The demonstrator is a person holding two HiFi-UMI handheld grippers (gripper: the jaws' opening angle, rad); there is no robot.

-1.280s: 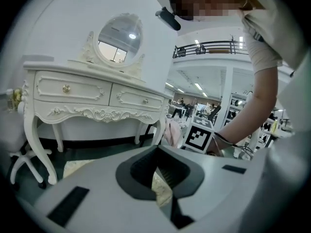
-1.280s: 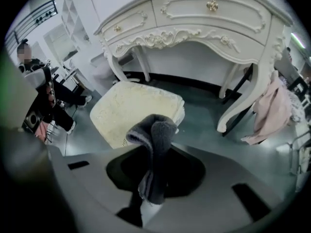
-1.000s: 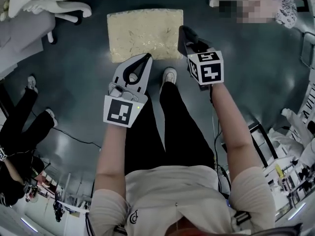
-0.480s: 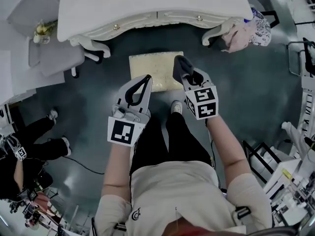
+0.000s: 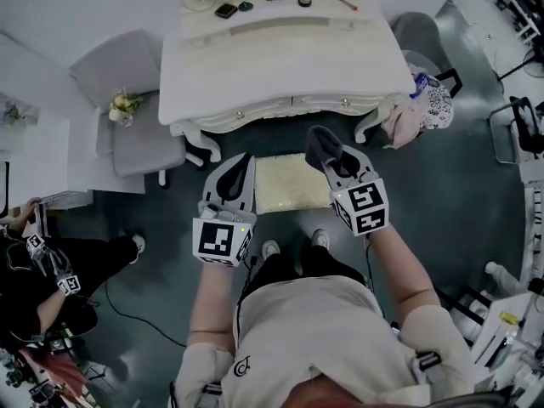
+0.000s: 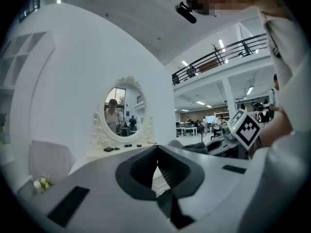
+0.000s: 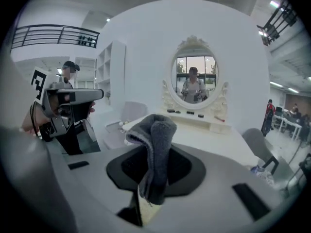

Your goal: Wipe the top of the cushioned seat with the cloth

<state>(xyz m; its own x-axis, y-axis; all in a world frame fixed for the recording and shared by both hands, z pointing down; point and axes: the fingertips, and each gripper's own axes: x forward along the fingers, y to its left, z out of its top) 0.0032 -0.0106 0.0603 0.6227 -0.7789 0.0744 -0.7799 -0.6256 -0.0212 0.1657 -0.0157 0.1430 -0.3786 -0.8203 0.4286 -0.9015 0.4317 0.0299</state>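
Head view steeply overhead; both gripper views toward shared mirror (image 6: 124, 111)

Place: you stand in a big indoor hall with a mock dressing corner.
Home-like part: white vanity (image 5: 289, 66), oval mirror (image 7: 197, 84), grey chair (image 5: 127, 100).
Hall part: behind you run a balcony rail (image 6: 218, 56) and ceiling strip lights (image 6: 222, 43).

The left gripper (image 6: 157, 152) is seen with its jaws pressed together at the tips, nothing held between them. Beyond, a white dressing table (image 6: 97, 153) with an oval mirror (image 6: 124, 109) is shown. A marker cube (image 6: 248, 130) is seen at right.
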